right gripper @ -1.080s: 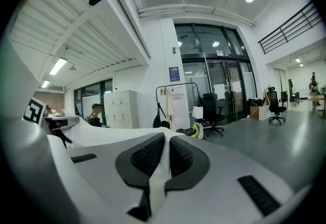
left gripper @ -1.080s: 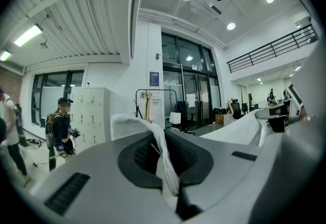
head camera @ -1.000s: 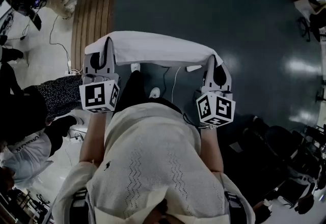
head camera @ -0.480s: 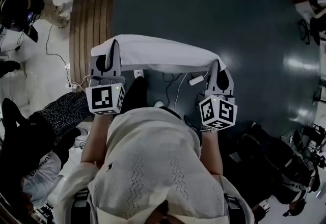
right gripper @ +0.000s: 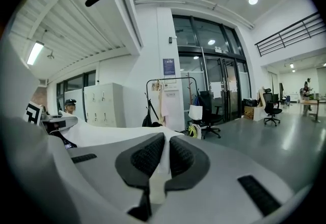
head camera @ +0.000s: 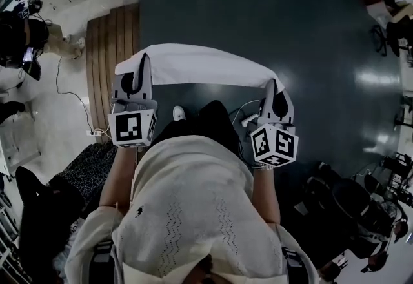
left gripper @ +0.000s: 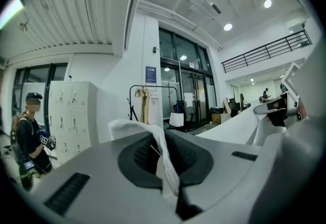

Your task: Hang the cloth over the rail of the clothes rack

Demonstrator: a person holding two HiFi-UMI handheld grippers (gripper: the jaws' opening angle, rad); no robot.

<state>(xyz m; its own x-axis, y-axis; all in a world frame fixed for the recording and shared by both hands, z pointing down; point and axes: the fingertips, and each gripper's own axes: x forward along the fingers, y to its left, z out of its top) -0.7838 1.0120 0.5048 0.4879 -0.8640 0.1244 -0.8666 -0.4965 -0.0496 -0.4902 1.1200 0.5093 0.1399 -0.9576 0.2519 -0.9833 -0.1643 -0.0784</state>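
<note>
Left gripper (head camera: 139, 64) is clamped on one end of the white cloth (head camera: 200, 64), with fabric bunched up between its pads. Right gripper (head camera: 273, 88) is pressed together on the other end, pinching a thin fold. The cloth spans between the two, out in front of the person's body and above the dark floor (head camera: 310, 31), touching nothing else. Clothes rack (right gripper: 170, 79) is well ahead by the glass doors with a few items hanging on it; the cloth is well apart from its rail. Lockers (right gripper: 99, 106) stand left of the rack, with a bystander (left gripper: 30, 131) beside them. Office chair (right gripper: 209, 116) is right of the rack.
</note>
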